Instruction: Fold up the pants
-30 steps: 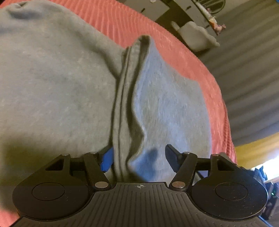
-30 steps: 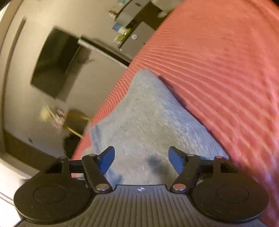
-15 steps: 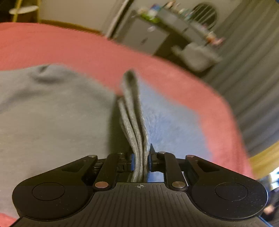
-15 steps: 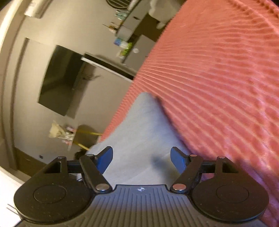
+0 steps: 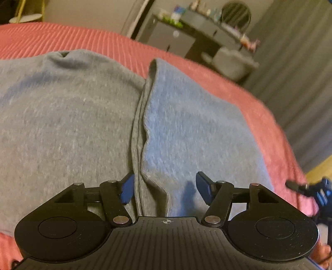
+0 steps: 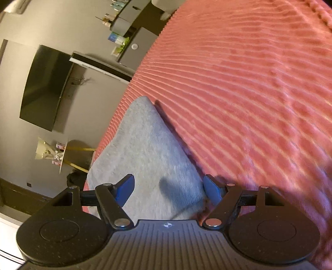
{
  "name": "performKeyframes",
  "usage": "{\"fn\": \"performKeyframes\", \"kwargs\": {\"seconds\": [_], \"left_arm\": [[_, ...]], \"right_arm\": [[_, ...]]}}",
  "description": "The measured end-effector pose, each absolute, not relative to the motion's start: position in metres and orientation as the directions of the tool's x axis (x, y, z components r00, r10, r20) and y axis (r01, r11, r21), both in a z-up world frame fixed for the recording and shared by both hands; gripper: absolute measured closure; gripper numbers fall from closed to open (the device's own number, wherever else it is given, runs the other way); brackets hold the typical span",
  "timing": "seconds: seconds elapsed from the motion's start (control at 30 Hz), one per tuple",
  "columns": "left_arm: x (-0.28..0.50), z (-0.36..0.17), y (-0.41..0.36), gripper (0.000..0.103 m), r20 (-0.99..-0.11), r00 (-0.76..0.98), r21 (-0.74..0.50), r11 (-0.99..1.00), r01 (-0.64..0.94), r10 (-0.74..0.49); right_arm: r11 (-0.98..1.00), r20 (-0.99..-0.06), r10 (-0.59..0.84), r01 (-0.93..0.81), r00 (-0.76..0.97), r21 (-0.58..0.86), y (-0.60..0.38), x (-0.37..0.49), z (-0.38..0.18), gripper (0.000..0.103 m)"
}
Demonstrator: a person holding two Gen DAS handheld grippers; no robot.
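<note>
Both grippers' jaws gape over grey pants (image 5: 72, 124).

A home bedroom: a ribbed coral bedspread (image 6: 238, 93) is covering the bed, a dark TV (image 6: 44, 89) is hanging on the wall, a dresser (image 5: 186, 35) is carrying bottles and a round mirror (image 5: 236, 10), and grey curtains (image 5: 300, 72) are hanging alongside.

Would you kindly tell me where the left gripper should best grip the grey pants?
Probably the raised ribbed edge of the grey pants, approached along the fold: it stands up between the left gripper fingers, which have just opened.
</note>
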State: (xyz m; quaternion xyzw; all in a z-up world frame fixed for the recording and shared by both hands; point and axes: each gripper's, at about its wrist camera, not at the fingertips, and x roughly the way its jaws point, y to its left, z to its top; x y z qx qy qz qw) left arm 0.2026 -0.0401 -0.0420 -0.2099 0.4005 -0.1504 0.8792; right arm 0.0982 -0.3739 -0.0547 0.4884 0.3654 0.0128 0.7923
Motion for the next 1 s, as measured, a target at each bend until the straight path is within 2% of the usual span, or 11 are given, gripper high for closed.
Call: {"fn": "performKeyframes", "kwargs": {"seconds": [0.07,0.17,0.27,0.37,0.47,0.57,0.63,0.7,0.83,0.9,1.0], "left_arm": [[0.196,-0.047,-0.036,0.051,-0.616,0.632,-0.544,0.834,0.091,-0.47],[0.207,-0.051,-0.036,0.076,-0.544,0.597,-0.636,0.754,0.164,-0.589],[0.218,-0.068,-0.036,0.086,-0.536,0.562,-0.681,0.716,0.154,-0.63],[0.219,-0.071,-0.029,0.088,-0.494,0.575,-0.709,0.686,0.167,-0.651],[0.212,-0.063,-0.018,0.089,-0.405,0.616,-0.752,0.629,0.196,-0.676],[0.21,-0.059,-0.011,0.089,-0.347,0.642,-0.783,0.588,0.203,-0.683],[0.208,-0.059,-0.008,0.089,-0.351,0.654,-0.781,0.595,0.19,-0.67],[0.204,-0.057,-0.006,0.09,-0.346,0.663,-0.779,0.597,0.192,-0.664],[0.186,-0.036,-0.013,0.089,-0.259,0.709,-0.696,0.636,0.334,-0.656],[0.188,-0.038,-0.019,0.089,-0.323,0.712,-0.66,0.688,0.302,-0.623],[0.21,-0.067,-0.022,0.086,-0.548,0.637,-0.614,0.778,0.134,-0.542]], "right_arm": [[0.512,-0.578,0.391,0.352,0.716,0.783,-0.37,0.09,-0.051,0.028],[0.438,-0.552,0.484,0.358,0.679,0.825,-0.361,0.085,-0.057,0.028],[0.385,-0.522,0.506,0.362,0.687,0.849,-0.347,0.089,-0.066,0.028],[0.374,-0.532,0.446,0.39,0.72,0.842,-0.339,0.095,-0.068,0.029],[0.281,-0.467,0.415,0.378,0.781,0.882,-0.334,0.095,-0.069,0.037],[0.133,-0.383,0.384,0.36,0.84,0.923,-0.335,0.093,-0.078,0.037],[0.129,-0.444,0.321,0.426,0.837,0.896,-0.336,0.095,-0.084,0.05],[0.219,-0.547,0.229,0.505,0.805,0.835,-0.34,0.097,-0.081,0.079],[0.337,-0.583,0.186,0.506,0.791,0.794,-0.34,0.095,-0.069,0.083],[0.454,-0.616,0.176,0.492,0.768,0.743,-0.332,0.101,-0.06,0.082],[0.556,-0.696,0.188,0.509,0.693,0.657,-0.325,0.11,-0.051,0.079]]}}
